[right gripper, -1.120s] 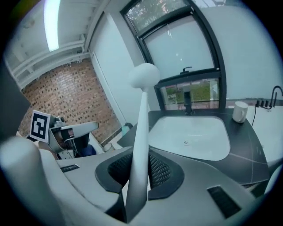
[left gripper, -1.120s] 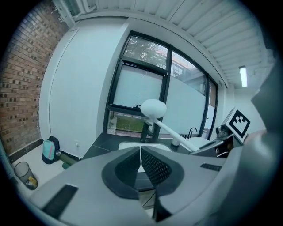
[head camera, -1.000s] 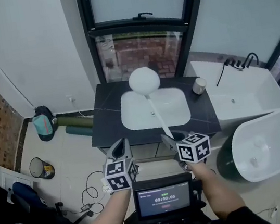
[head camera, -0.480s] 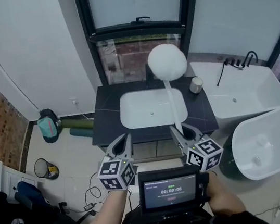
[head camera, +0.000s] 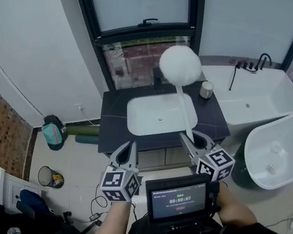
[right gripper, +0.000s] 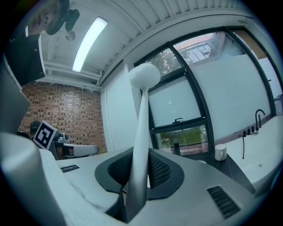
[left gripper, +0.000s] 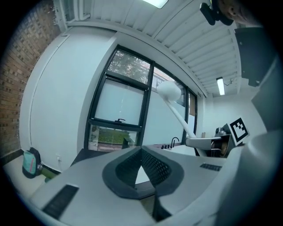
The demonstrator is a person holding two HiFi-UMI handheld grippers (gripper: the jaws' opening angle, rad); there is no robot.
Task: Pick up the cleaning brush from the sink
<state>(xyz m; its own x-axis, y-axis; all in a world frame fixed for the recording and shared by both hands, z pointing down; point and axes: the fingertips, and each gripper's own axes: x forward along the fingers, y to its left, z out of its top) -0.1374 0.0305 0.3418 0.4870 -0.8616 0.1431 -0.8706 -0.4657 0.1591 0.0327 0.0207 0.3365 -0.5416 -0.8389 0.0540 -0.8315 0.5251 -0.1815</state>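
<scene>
Right gripper (head camera: 191, 136) is clamping narrow on the handle of the white long-handled cleaning brush with round head (head camera: 179, 65). Brush is now standing nearly upright, head sitting upper centre against the window; a second ago it was leaning low over the white rectangular sink (head camera: 137, 125). It is clear of the basin, so pickup is looking done. Left gripper (head camera: 127, 148) is hanging fully closed, empty, lower left.
</scene>
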